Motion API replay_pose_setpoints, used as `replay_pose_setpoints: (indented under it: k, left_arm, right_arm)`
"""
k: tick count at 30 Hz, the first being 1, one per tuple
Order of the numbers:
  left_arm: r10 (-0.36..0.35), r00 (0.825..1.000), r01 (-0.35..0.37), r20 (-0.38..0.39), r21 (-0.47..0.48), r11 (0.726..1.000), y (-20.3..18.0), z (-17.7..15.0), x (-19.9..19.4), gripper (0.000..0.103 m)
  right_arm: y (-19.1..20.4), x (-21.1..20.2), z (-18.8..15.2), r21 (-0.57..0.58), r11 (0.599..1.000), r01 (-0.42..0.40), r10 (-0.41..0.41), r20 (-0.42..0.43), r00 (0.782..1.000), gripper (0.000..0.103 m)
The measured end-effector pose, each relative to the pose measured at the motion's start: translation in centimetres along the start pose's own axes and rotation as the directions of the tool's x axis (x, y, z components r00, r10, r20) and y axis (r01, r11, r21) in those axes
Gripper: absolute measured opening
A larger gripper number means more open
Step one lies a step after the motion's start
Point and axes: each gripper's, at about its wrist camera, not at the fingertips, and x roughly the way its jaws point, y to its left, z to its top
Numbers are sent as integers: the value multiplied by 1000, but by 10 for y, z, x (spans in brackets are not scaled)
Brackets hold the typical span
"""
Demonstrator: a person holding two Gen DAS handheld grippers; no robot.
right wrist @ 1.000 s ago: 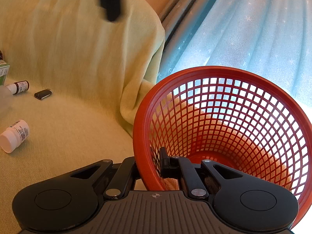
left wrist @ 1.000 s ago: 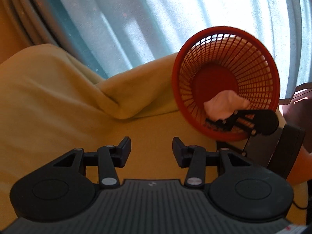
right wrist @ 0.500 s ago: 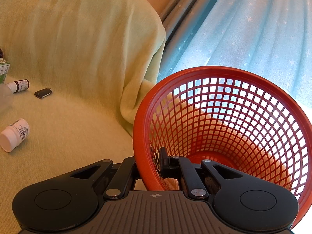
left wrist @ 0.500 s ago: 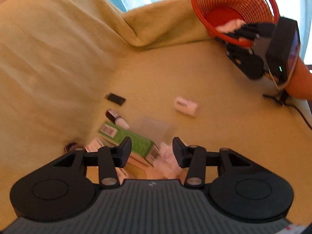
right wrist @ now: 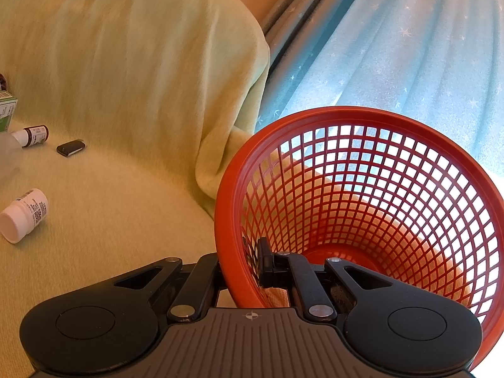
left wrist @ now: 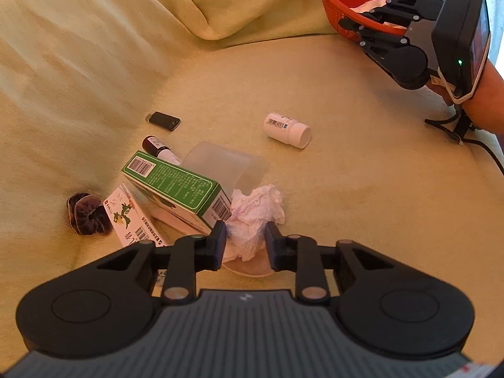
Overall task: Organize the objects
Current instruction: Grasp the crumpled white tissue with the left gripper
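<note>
Your left gripper [left wrist: 245, 245] points steeply down at the pile on the yellow cover [left wrist: 346, 189]. Its jaws have just been closing, and the crumpled tissue [left wrist: 256, 211] now sits between them, the pads at its two sides; you cannot quite tell whether they already press it. The tissue lies against the end of the green box [left wrist: 176, 186], which rests tilted on a white carton [left wrist: 132, 217] with a dragon print. A clear cup [left wrist: 226, 163] lies on its side just behind the tissue, and a small dark bottle [left wrist: 157, 148] lies behind the box. To the left of the carton sits a dark scrunchie [left wrist: 86, 212]. Further off, a black stick [left wrist: 163, 120] lies apart from the rest, and a white pill bottle [left wrist: 286, 129] lies on its side, well clear of the pile.

Your right gripper [right wrist: 239, 267] is pressed together on the rim of the red basket [right wrist: 362, 119], one finger outside the mesh wall and one inside. The basket is tipped, its mouth turned towards the camera. In the left view you see it at the top right, beside the fold of the cover, with something white [left wrist: 368, 4] in it. In the right view the pill bottle [right wrist: 23, 214], the stick [right wrist: 71, 147] and the dark bottle [right wrist: 33, 134] lie to the left on the cover, well away from the basket. A blue curtain [right wrist: 393, 47] hangs behind.
</note>
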Motion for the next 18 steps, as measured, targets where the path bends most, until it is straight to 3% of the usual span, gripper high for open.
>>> replay_pose_setpoints:
  k: [18]
  left_arm:
    - [-20, 997, 21, 79, -19, 1000, 9, 23, -30, 17]
  right_arm:
    - [-1, 0, -1, 0, 1000, 0, 0, 0, 1000, 2]
